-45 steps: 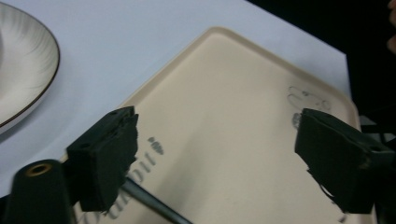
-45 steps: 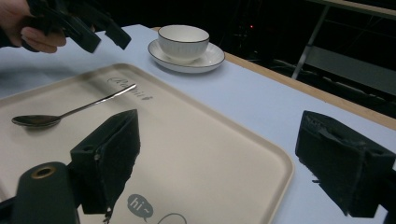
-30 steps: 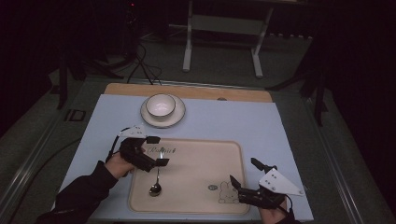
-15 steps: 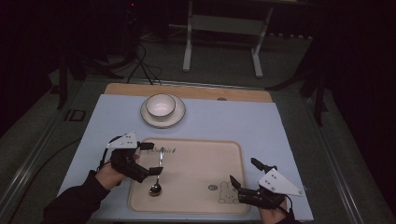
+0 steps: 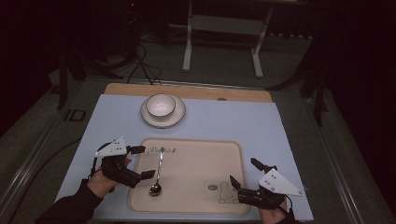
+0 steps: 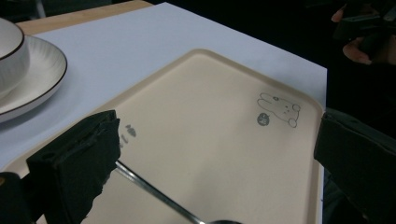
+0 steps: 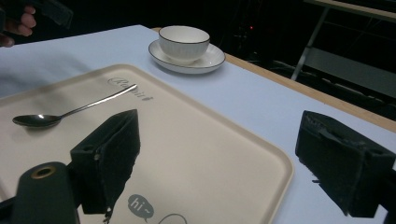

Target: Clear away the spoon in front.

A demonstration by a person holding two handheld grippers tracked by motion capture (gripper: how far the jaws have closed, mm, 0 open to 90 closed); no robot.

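Note:
A metal spoon (image 5: 158, 175) lies on the left part of the beige tray (image 5: 196, 186), bowl end toward me. My left gripper (image 5: 143, 162) stands open at the tray's left edge, its tips just left of the spoon handle (image 6: 154, 189) and apart from it. In the left gripper view nothing sits between the wide-set jaws of the left gripper (image 6: 215, 163). My right gripper (image 5: 243, 171) hangs open over the tray's near right corner, by the rabbit print. The right gripper (image 7: 224, 158) holds nothing, and the spoon (image 7: 70, 112) lies farther off.
A white bowl (image 5: 161, 105) sits on a white saucer (image 5: 177, 116) behind the tray, on the pale blue table cover (image 5: 261, 126). A wooden strip (image 5: 187, 91) edges the table's far side. Metal stand legs (image 5: 189, 42) and cables lie on the dark floor beyond.
My left gripper has drawn back to the left, off the spoon handle; the spoon stays in place on the tray. The right gripper has not moved.

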